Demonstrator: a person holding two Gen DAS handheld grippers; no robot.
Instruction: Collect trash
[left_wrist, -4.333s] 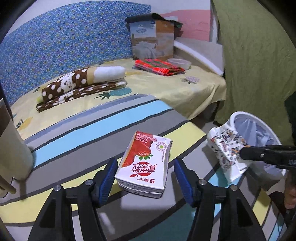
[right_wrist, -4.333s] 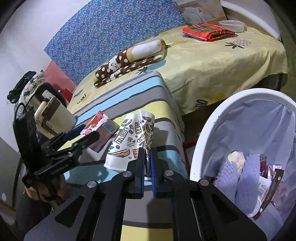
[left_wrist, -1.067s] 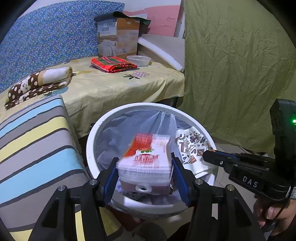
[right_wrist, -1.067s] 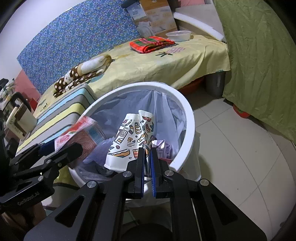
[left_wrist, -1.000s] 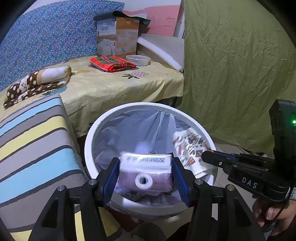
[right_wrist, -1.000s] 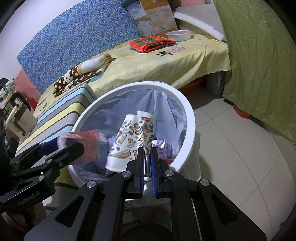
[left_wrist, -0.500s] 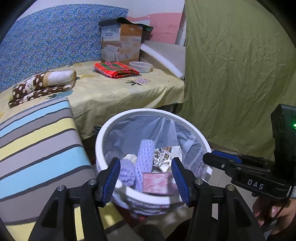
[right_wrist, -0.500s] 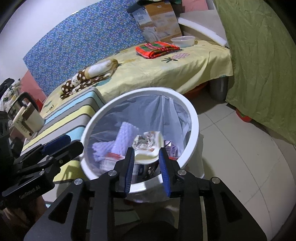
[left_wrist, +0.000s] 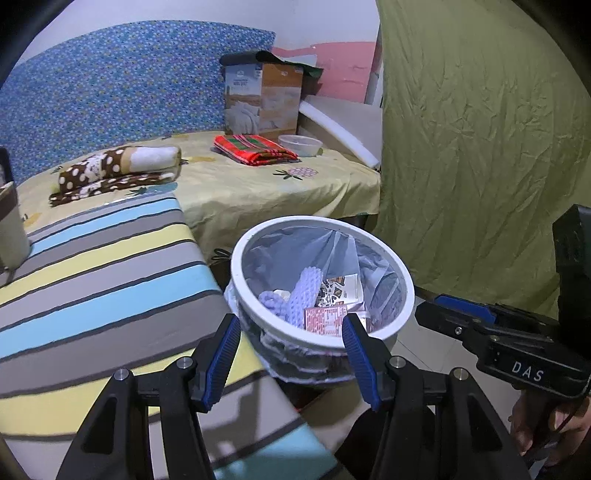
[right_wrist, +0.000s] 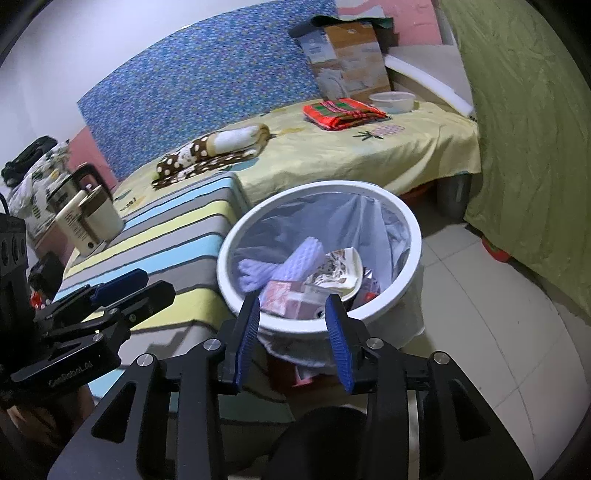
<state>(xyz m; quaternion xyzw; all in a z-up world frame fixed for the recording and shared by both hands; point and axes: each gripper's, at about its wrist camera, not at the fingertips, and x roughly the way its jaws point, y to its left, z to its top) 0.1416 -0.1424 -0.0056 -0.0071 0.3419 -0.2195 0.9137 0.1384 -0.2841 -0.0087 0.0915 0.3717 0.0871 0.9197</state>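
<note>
A white round trash bin (left_wrist: 395, 266) with a clear liner stands on the floor beside the striped table; it also shows in the right wrist view (right_wrist: 413, 229). Inside it lie the red milk carton (left_wrist: 325, 320) (right_wrist: 284, 295), the patterned paper bag (left_wrist: 338, 290) (right_wrist: 338, 267) and purple foam netting (left_wrist: 303, 291) (right_wrist: 291, 264). My left gripper (left_wrist: 291, 354) is open and empty just above the bin's near rim. My right gripper (right_wrist: 293, 332) is open and empty, also above the near rim.
A striped table (left_wrist: 92, 277) is left of the bin, with a kettle (right_wrist: 86, 214) on it. Behind is a bed with a yellow sheet (left_wrist: 258, 184), folded cloths, a bowl and a cardboard box. A green curtain (left_wrist: 480, 147) hangs on the right. Tiled floor (right_wrist: 498, 332) lies right of the bin.
Both grippers opened over the bin: the carton fell from the left one and the paper bag from the right. Both have since pulled back and up from the bin.
</note>
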